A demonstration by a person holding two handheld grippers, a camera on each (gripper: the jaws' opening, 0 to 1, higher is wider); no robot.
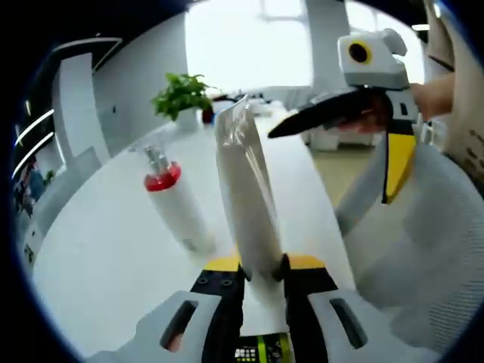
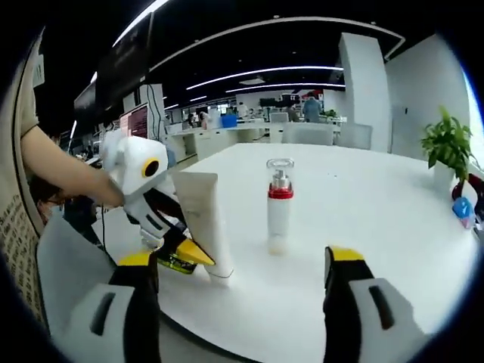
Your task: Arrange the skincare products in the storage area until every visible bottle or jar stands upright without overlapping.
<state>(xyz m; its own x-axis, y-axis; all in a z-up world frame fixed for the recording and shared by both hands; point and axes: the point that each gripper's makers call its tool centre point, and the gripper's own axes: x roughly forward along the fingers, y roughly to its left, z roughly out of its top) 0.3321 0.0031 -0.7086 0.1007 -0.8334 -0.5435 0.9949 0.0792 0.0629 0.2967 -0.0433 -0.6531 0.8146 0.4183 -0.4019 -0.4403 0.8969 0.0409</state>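
A white squeeze tube (image 1: 248, 189) stands upright, crimped end up, with my left gripper (image 1: 263, 269) shut on its lower part. Left of it on the white table (image 1: 113, 249) stands a white bottle (image 1: 178, 207) with a red collar and a clear cap. In the right gripper view the tube (image 2: 204, 223) rests cap-down near the table's front edge, and the left gripper (image 2: 189, 253) holds it from the left. The bottle (image 2: 279, 206) stands upright just right of the tube, apart from it. My right gripper (image 2: 240, 259) is open with nothing between its jaws, and hovers at the upper right (image 1: 333, 162) of the left gripper view.
A potted green plant (image 1: 181, 94) stands at the table's far end, also seen as the plant (image 2: 449, 144) beside a small blue object (image 2: 461, 209). A white mesh chair (image 1: 423, 249) sits off the table edge. A person's arm (image 2: 60, 170) reaches in from the left.
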